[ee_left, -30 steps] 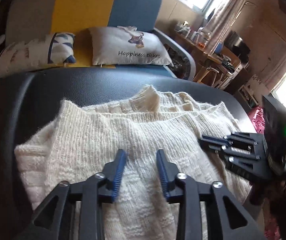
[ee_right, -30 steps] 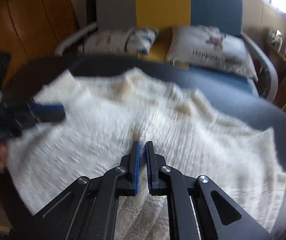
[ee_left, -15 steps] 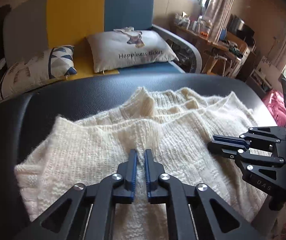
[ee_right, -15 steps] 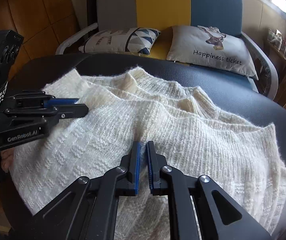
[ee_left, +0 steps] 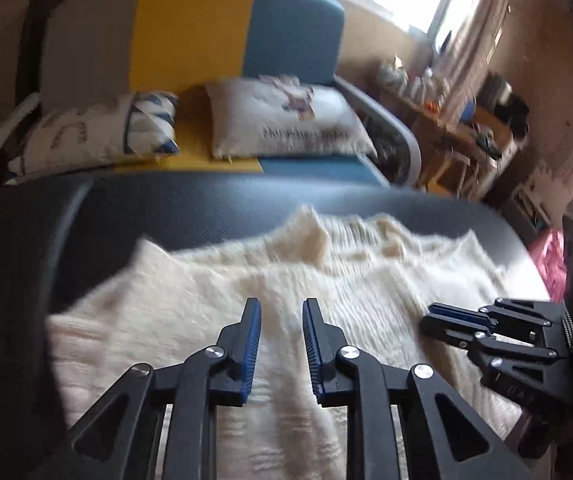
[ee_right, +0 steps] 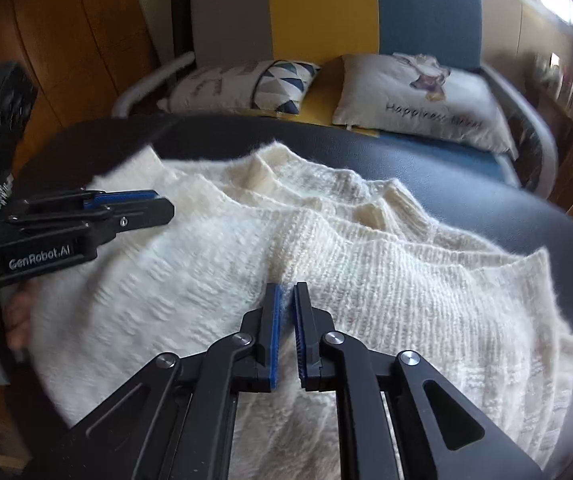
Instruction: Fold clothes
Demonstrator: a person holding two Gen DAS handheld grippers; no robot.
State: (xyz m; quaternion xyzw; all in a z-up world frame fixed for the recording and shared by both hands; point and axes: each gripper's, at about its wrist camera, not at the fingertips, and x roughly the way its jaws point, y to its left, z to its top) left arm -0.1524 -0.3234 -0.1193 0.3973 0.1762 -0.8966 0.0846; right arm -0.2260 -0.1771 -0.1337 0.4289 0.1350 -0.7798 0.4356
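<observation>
On black padded table [ee_right: 466, 196]: cream knit sweater [ee_right: 214, 280], spread flat w/ several folded layers ridged near collar end, covers most of surface betw. both tools. Far edge of knit stops short of table rim; near edge runs under both wrist cams.

L gripper [ee_left: 281, 322]: jaws opening, clear gap betw. blue pads, fabric visible through gap. Pads do not press knit; whether tips touch cloth, can't tell (view blurred). In R wrist view same tool [ee_right: 142, 208] sits at sweater's left edge, lying roughly level over the knit, held by a hand [ee_right: 14, 312] at frame edge.

R gripper [ee_right: 286, 300]: jaws opening too, but only a narrow slit so far; a raised ridge of knit runs up into the slit betw. pads. Pads seem off the fabric, not certain. In L wrist view it [ee_left: 452, 318] sits over right side of sweater, near table edge.

Bkgd: sofa [ee_right: 326, 8] w/ grey/yellow/blue panels behind table; two cushions on it, patterned cushion [ee_right: 246, 86] left, printed white cushion [ee_right: 418, 96] right. Cluttered desk [ee_left: 466, 128] by window, far right.
</observation>
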